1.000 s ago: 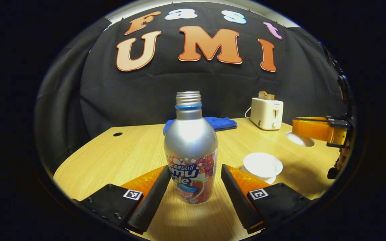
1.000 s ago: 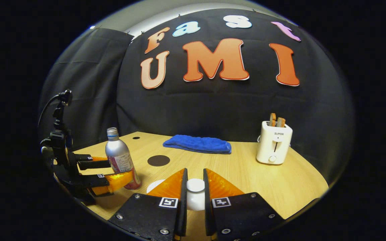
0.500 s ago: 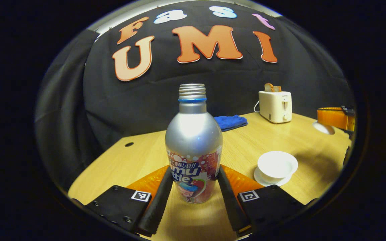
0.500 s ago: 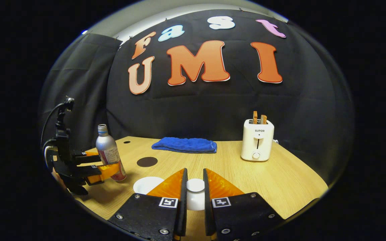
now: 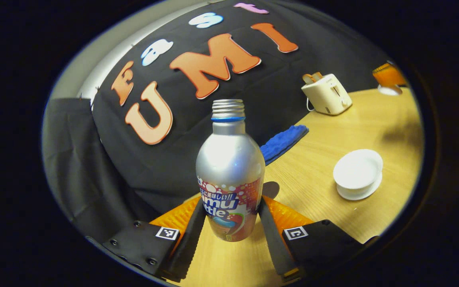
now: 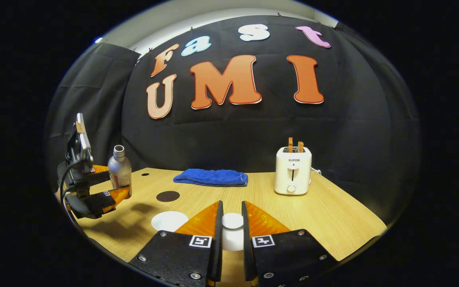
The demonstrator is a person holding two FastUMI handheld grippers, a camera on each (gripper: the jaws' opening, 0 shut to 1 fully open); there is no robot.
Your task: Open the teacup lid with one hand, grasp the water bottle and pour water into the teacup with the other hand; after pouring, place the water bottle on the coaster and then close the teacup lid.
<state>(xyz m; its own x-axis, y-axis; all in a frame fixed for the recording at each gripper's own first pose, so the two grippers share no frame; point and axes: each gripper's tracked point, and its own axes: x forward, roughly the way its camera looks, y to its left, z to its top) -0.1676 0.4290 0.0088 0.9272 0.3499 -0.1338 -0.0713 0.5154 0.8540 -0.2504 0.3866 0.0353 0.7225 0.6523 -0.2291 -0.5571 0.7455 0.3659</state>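
the left hand-held gripper (image 5: 229, 215) pinches the water bottle (image 5: 229, 175), lifted and tilting, while the right hand-held gripper (image 6: 229, 223) pinches the teacup lid (image 6: 232, 220); next, carry the mouth over the open teacup (image 5: 357, 173) at 3 o'clock and pour.

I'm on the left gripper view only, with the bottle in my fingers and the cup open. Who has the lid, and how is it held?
Observer: In the right gripper view, the right gripper is shut on the knob of the lid, both fingers pressing on it.
Operator: Where is the coaster from that side?
Observer: The coaster is a dark disc lying bare on the table, just beyond the teacup.
Operator: Is my bottle off the table?
Observer: Yes. The bottle hangs in the left gripper above the wood, left of the coaster, with its shadow on the table below it.
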